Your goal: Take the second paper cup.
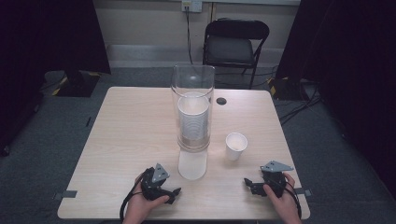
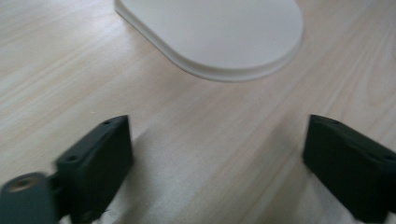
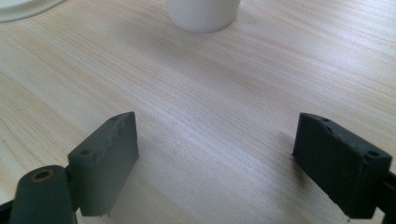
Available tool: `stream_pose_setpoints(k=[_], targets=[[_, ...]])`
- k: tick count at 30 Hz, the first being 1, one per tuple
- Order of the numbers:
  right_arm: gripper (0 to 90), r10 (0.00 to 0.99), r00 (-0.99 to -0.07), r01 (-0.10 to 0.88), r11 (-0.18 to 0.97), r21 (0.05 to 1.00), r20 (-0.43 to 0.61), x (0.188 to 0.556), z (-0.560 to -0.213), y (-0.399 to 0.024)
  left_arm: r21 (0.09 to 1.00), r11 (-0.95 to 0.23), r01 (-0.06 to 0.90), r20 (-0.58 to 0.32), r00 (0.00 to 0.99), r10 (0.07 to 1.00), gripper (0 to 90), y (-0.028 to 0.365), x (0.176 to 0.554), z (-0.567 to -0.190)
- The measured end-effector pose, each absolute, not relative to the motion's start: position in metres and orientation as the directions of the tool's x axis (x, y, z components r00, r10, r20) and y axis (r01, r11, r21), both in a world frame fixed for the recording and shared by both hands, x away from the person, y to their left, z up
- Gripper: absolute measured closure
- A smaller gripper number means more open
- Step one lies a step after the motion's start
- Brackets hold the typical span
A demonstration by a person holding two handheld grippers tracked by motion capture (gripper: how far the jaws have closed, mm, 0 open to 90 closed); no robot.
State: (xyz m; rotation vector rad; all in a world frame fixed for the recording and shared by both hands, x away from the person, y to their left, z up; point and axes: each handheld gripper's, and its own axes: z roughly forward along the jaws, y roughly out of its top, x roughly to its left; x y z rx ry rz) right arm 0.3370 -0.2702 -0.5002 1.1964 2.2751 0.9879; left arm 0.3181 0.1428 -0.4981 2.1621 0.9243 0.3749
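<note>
**Both grippers low at near edge, jaws wide and empty**

A clear cup dispenser (image 1: 192,109) is seen upright at the middle of the wooden table (image 1: 126,135), loaded with a stack of white cups (image 1: 193,122). Its white base (image 1: 192,164) projects toward the near edge; in the left gripper view only the rounded end of that base (image 2: 219,35) is caught, the rest being cut off by the top of the frame.

A single white paper cup (image 1: 236,146) is noted standing to the right of the dispenser, apart from it. In the right gripper view only its lower wall (image 3: 203,14) is visible, the rim cropped.

The left gripper (image 1: 173,193) is held low at the near edge, just near and left of the base, jaws spread wide with bare tabletop between. The right gripper (image 1: 248,184) is held at the near right, jaws likewise wide, nothing gripped. Jaw tips are hard to resolve from the high view.

A folding chair (image 1: 236,44) is recorded beyond the far edge, and a small dark disc (image 1: 221,101) near it on the table; its nature cannot be told.
</note>
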Motion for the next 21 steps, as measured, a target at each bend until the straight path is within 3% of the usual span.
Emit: stream_pose_setpoints(k=[2,5,21], targets=[[13.0,0.827,-0.562,0.556,0.389,0.735,-0.013,0.337,-0.500,-0.270,0.752,-0.397,0.526,-0.085,0.675,0.733,15.1,0.142,0.319,-0.490],[13.0,0.827,-0.562,0.556,0.388,0.735,-0.012,0.337,-0.500,-0.270,0.774,-0.372,0.512,-0.101,0.680,0.726,15.8,0.139,0.321,-0.476],[12.8,0.827,-0.563,0.556,0.389,0.734,-0.012,0.337,-0.500,-0.270,0.858,-0.290,0.425,-0.106,0.699,0.707,18.0,0.104,0.353,-0.415]])
